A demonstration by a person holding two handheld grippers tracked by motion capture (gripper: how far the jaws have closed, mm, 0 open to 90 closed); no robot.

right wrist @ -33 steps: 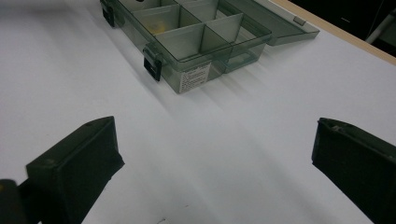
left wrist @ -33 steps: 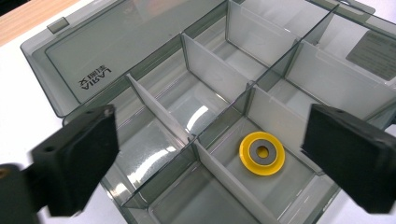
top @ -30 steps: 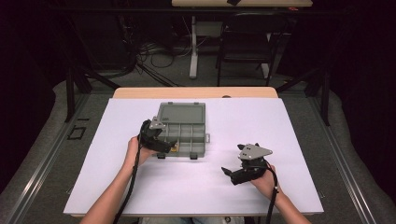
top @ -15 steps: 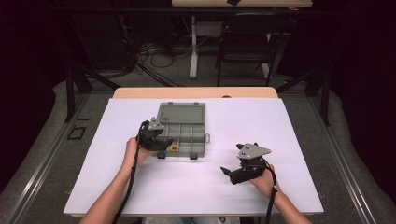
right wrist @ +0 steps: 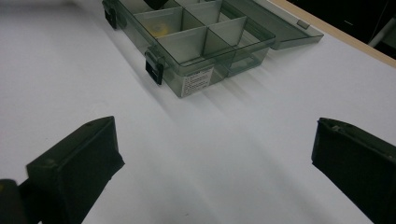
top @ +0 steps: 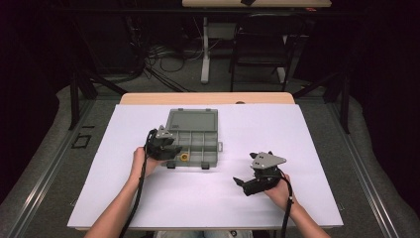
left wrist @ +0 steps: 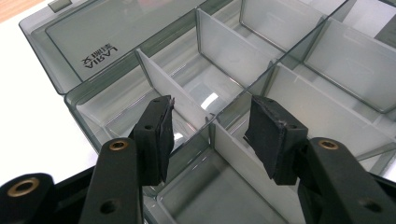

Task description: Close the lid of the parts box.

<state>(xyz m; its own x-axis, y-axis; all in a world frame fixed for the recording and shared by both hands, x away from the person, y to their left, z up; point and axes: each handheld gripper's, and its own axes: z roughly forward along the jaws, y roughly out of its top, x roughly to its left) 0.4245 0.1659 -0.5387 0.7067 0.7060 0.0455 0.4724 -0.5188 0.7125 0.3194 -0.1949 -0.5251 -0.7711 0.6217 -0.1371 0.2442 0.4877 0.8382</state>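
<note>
A smoky clear compartment box (top: 195, 141) lies on the white table with its lid (top: 192, 120) folded back. My left gripper (top: 168, 148) hovers over the box's near left corner. In the left gripper view my left gripper (left wrist: 212, 116) straddles a white divider (left wrist: 163, 81) above empty compartments. Its jaws have just been closing, and the pads press on nothing. A small yellow piece (top: 184, 157) sits in a front compartment. My right gripper (top: 241, 181) rests low on the table to the right of the box. In its own view my right gripper (right wrist: 215, 140) stands wide open over bare white surface.
The box (right wrist: 196, 37) has two dark latches (right wrist: 154, 70) on its front wall and a label on its end. The yellow piece (right wrist: 161, 31) shows through a compartment. The white table top (top: 307, 148) ends in a wooden strip (top: 208, 98) at the back, with chairs and cables beyond.
The left gripper has shifted slightly over the box's corner. The right hand and the box have stayed put.
</note>
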